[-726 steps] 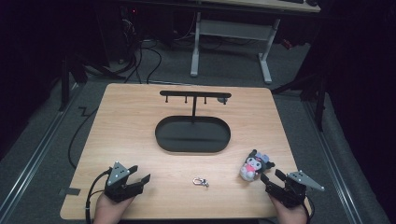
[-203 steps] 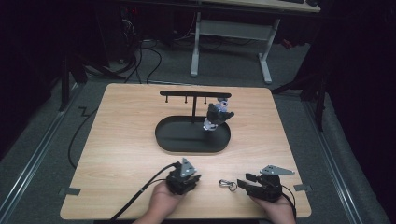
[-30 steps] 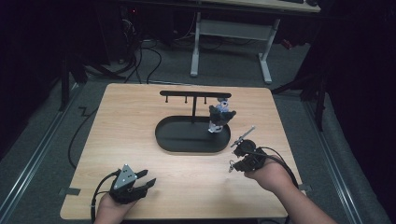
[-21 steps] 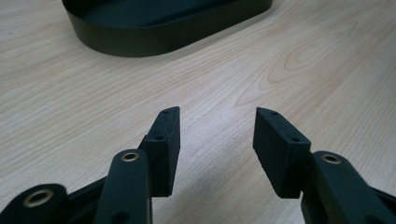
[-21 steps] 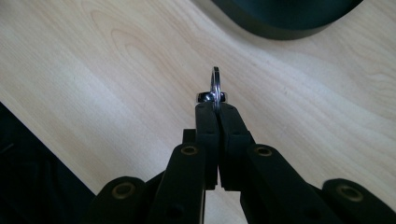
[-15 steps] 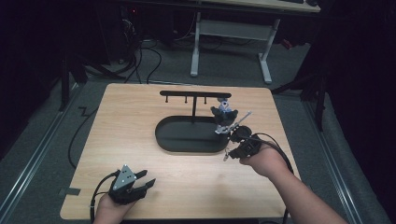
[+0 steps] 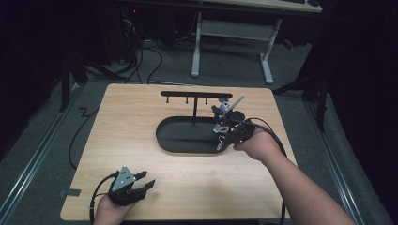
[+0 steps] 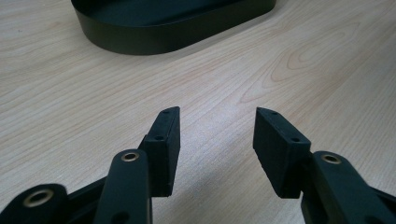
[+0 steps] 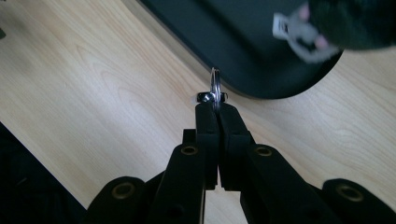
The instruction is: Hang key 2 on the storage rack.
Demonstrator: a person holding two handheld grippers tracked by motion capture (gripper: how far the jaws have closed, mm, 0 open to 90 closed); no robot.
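Note:
A black stand with an oval base [image 7: 183,136] and a hook bar [image 7: 195,94] stands mid-table. A small grey and black plush toy [image 7: 220,111] hangs at the bar's right end, blurred in the right gripper view as the plush toy [image 9: 327,28]. My right gripper [image 7: 223,133] is lifted over the base's right end, shut on a metal key ring [image 7: 219,144]. Its own view has the key ring [image 9: 215,86] sticking out edge-on above the shut right gripper [image 9: 215,109]. My left gripper [image 7: 145,183] rests open near the front left edge, and the left gripper [image 8: 217,126] holds nothing.
The wooden table [image 7: 131,122] has dark floor around it, with cables and a desk frame [image 7: 232,28] behind. The base's wall [image 8: 173,28] lies ahead of the left gripper. The right forearm [image 7: 300,187] crosses the table's front right corner.
My right gripper has moved up and away from me with the key ring, from beside the base to over its right end near the plush toy. The left gripper stayed put.

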